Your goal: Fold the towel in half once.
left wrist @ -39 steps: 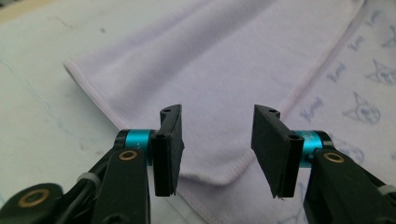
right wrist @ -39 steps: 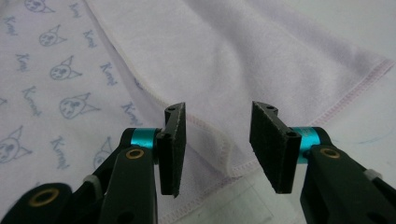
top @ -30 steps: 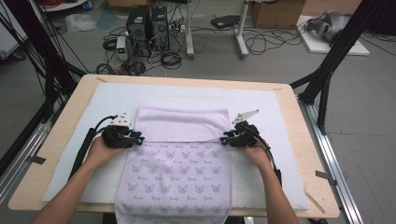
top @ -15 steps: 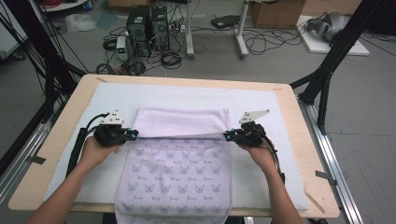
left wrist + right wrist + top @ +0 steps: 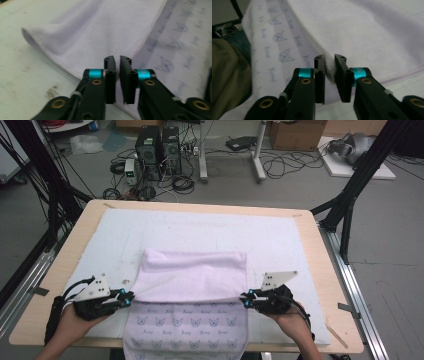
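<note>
From the high view: reaches in from the near edge with both forearms, left hand [image 5: 70,320] and right hand [image 5: 289,319] each wrapped round a tool held low and pointing inward. Sets the left gripper [image 5: 131,296] at the left end of the folded-over edge of the towel [image 5: 192,275] and the right gripper [image 5: 245,298] at its right end. Lies on a white mat [image 5: 200,227] over a pale wooden table [image 5: 200,206], plain lilac flap folded toward the near side, butterfly-printed part spilling over the near edge and cut off there. Beyond the table: grey floor, two computer towers [image 5: 159,145], loose cables [image 5: 182,182], cardboard boxes [image 5: 295,132], black frame legs [image 5: 350,195] at either side. From the left gripper view: looks along jaws that have just been opening, now parted by a narrow slit with nothing visibly caught in it, hovering just over the stitched hem where plain flap meets printed layer. Blurs toward the right, so the print is hard to read. From the right gripper view: has also just been easing its jaws apart, yet pinches a white tuft of the flap's edge that fills the gap from pad to pad. Shows an olive cloth [image 5: 227,82] at far left, too blurred and cropped to identify.
</note>
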`<act>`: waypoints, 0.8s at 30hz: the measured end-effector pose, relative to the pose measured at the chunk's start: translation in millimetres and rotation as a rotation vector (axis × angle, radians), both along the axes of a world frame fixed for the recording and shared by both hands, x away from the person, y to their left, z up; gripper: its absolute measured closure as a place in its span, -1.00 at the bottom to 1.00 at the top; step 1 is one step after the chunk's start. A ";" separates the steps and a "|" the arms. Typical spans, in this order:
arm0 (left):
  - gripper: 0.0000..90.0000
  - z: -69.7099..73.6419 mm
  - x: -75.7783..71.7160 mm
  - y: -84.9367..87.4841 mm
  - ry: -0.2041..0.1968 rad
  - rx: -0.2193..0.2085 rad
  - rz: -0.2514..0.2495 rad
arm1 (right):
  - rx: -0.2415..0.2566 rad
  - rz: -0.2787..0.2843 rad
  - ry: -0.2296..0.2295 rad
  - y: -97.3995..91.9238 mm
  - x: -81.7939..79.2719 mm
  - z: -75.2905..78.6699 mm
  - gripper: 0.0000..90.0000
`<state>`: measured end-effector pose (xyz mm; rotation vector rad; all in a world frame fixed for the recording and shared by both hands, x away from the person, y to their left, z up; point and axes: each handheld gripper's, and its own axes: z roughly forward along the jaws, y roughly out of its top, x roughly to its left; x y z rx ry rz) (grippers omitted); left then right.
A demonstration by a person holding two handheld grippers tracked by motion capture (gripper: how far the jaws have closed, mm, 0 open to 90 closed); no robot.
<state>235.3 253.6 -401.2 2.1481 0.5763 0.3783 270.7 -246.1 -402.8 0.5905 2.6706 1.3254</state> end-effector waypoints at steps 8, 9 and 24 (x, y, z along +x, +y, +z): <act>0.41 -12.5 20.2 -3.7 0.038 0.004 0.008 | 0.041 0.002 -0.007 5.6 4.5 -0.9 0.35; 0.40 -15.4 23.0 -6.3 0.045 0.011 -0.001 | 0.014 0.006 -0.010 9.5 7.0 -5.2 0.33; 0.95 -31.9 22.3 -18.1 0.071 0.062 -0.050 | -0.083 0.053 0.023 24.1 9.0 -33.7 0.95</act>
